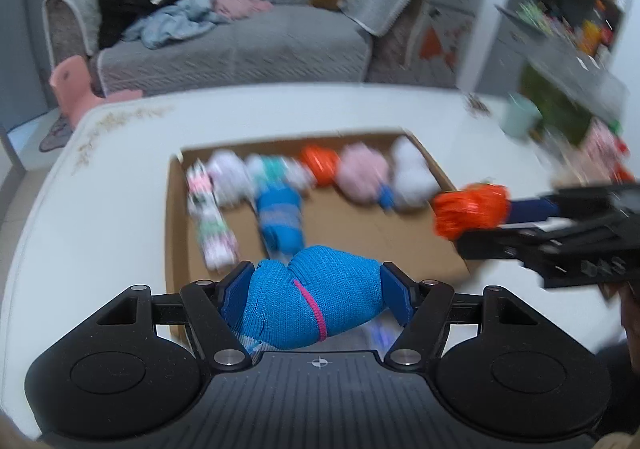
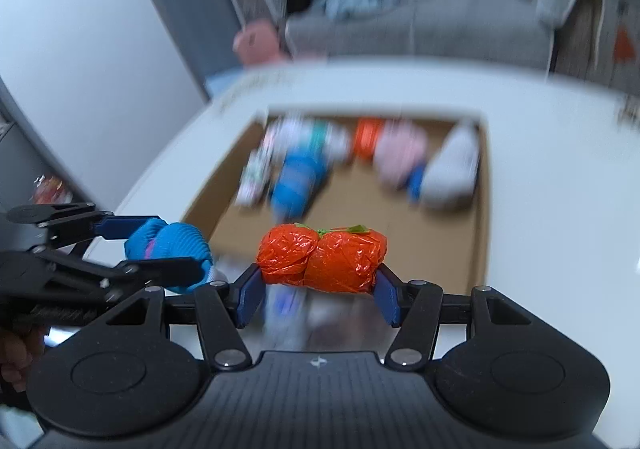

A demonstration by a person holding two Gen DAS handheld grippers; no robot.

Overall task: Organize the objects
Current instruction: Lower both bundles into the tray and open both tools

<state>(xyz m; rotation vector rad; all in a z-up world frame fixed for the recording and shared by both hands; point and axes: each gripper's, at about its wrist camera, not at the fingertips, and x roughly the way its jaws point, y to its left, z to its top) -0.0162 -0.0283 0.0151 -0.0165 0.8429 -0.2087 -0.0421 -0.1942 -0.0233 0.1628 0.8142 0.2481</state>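
While both grippers' fingers clamp bundles, white table (image 1: 120,177), cardboard tray (image 1: 176,217), grey sofa (image 1: 248,45) behind.

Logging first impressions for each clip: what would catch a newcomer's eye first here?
Two bright bundles held up over the white table: a blue knitted sock roll clamped in the left gripper, and an orange plastic-wrapped bundle in the right gripper. Behind them, a shallow cardboard tray holds a row of similar rolls.
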